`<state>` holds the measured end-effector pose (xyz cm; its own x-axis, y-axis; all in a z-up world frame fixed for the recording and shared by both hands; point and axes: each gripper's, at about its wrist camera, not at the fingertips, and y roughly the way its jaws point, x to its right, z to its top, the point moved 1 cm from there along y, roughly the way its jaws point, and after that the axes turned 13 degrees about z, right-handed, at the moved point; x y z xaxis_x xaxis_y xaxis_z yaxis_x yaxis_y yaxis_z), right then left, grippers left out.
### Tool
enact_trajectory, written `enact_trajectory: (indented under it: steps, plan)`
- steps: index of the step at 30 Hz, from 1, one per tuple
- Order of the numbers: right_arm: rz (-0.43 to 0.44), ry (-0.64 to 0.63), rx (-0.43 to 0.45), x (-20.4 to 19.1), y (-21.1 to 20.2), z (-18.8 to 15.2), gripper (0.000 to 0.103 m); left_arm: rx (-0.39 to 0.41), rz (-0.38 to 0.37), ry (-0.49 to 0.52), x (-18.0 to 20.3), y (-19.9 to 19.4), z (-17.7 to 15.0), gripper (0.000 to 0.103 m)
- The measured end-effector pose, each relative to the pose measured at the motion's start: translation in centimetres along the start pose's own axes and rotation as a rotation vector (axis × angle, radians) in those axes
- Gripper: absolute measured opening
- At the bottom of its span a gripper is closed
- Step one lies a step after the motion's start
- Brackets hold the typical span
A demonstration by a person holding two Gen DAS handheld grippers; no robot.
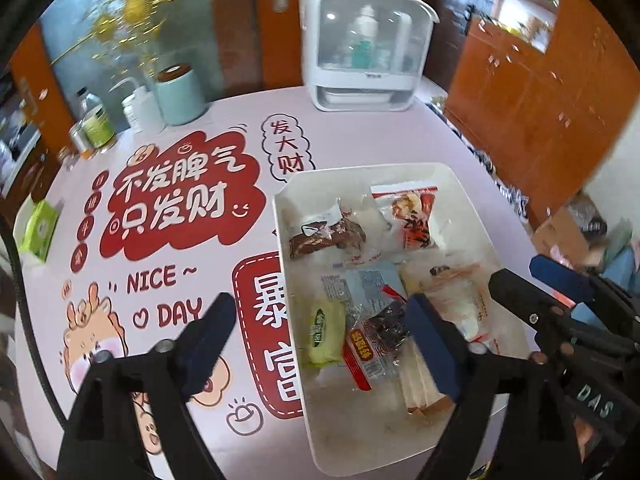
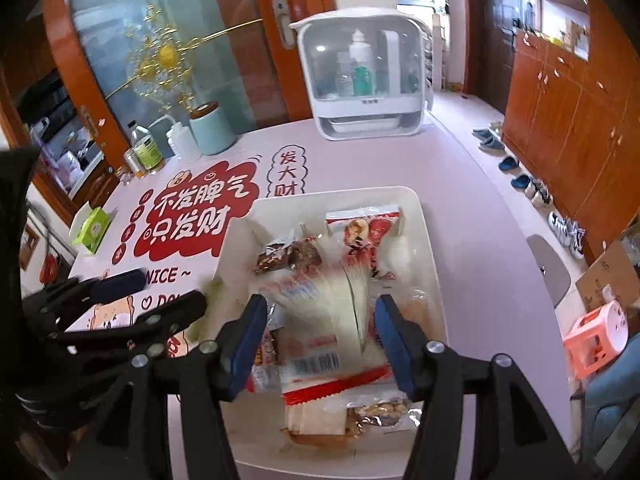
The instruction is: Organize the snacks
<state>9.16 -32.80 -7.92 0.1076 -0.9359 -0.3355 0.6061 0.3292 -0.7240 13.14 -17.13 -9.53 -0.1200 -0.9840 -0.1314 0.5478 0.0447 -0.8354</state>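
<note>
Tray [image 1: 476, 200] white, on pink printed tablecloth [image 1: 360, 136], right of the red slogan print. Left wrist view: left gripper [image 1: 324, 336] jaws spread wide, nothing between the pads; left finger over the tablecloth, right finger over the tray's snack pile. Snacks in tray: brown pack [image 1: 328, 236] upper left, red-white pack [image 1: 412, 216] upper right, yellow-green pack [image 1: 324, 332] lower left, red-label pack [image 1: 364, 356] beside it, clear silver pack [image 1: 360, 284] mid. Right gripper [image 1: 520, 276] enters from the right edge, fingertips over the tray's right rim. Back of table: white cabinet [image 1: 360, 48], mint canister [image 1: 180, 96], bottles [image 1: 94, 120], green box [image 1: 38, 228] at left edge.

Right wrist view: right gripper [image 2: 320, 340] about half open, hovering over the tray [image 2: 424, 240]; a white pack with red edge [image 2: 332, 320], motion-blurred, lies between the fingers, pads not pressing it as far as visible. Brown pack [image 2: 288, 260] and red-white pack [image 2: 368, 236] farther back in tray; a crinkly brown snack [image 2: 380, 412] near the front. Left gripper [image 2: 148, 296] at left, over the tablecloth [image 2: 460, 168] just beside the tray's left rim. Cabinet [image 2: 368, 80] at the far table edge; canister [image 2: 212, 128] back left. Shoes [image 2: 516, 176] line the floor by wooden cupboards; pink stool [image 2: 600, 336] at right.
</note>
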Motion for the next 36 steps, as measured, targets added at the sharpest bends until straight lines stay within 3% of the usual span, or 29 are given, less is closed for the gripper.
enact_trajectory:
  steps: [4,14,21,29,36]
  plan:
    - [0.009,-0.016,-0.011,0.4,-0.2,-0.1,0.066,-0.025,0.026,-0.037,-0.8,0.0,-1.0,0.090]
    - [0.049,-0.048,-0.048,-0.7,-0.2,-2.0,0.066,-0.044,0.129,-0.045,-2.3,-2.0,-4.5,0.090]
    - [0.089,-0.043,-0.090,-2.5,0.9,-3.8,0.066,-0.037,0.175,-0.106,-5.3,-4.0,-6.8,0.090]
    - [0.109,-0.070,-0.113,-5.6,1.1,-5.1,0.066,-0.056,0.193,-0.136,-7.8,-5.4,-8.7,0.090]
    - [0.138,-0.077,-0.075,-8.1,-1.8,-5.3,0.066,-0.006,0.194,-0.148,-9.0,-8.3,-8.4,0.091]
